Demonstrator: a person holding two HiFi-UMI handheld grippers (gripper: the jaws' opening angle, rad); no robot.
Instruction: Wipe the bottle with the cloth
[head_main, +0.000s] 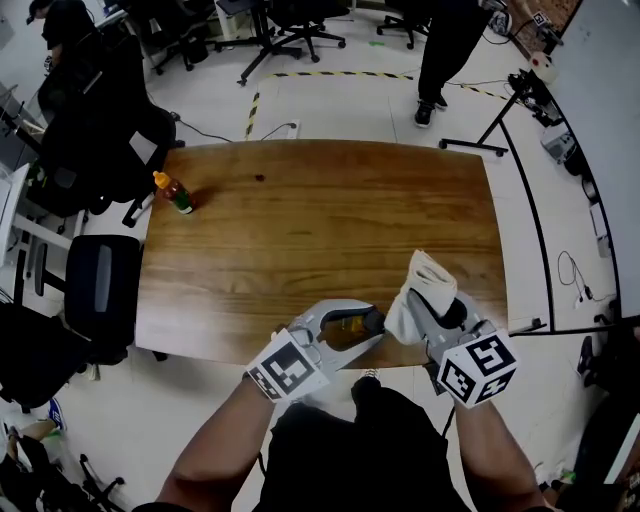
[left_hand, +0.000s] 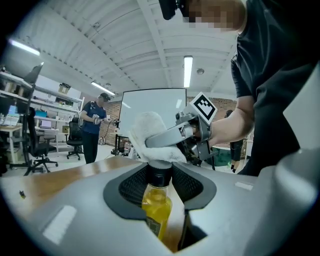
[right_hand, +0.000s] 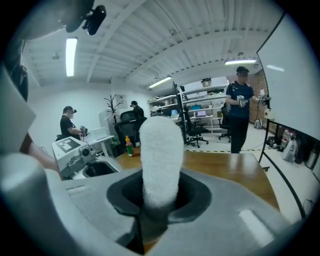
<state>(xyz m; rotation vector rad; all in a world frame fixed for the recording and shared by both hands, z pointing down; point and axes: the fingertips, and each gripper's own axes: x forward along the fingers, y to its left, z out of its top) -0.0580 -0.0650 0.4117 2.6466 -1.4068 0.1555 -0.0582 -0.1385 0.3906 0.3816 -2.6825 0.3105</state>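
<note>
My left gripper (head_main: 362, 325) is shut on a bottle (left_hand: 157, 207) of yellow liquid with a black cap (left_hand: 160, 171); it lies nearly level over the table's near edge. My right gripper (head_main: 428, 308) is shut on a folded white cloth (head_main: 424, 280), which sticks up past the jaws. In the left gripper view the cloth (left_hand: 152, 137) rests on top of the cap, with the right gripper (left_hand: 192, 131) behind it. The right gripper view shows the cloth (right_hand: 160, 157) standing upright between the jaws and the left gripper (right_hand: 75, 156) low at the left.
A second small bottle (head_main: 176, 193) with an orange cap stands at the far left of the wooden table (head_main: 320, 220). Office chairs (head_main: 100, 280) stand left of the table. A person (head_main: 445, 50) stands beyond the far edge, near a tripod (head_main: 500, 120).
</note>
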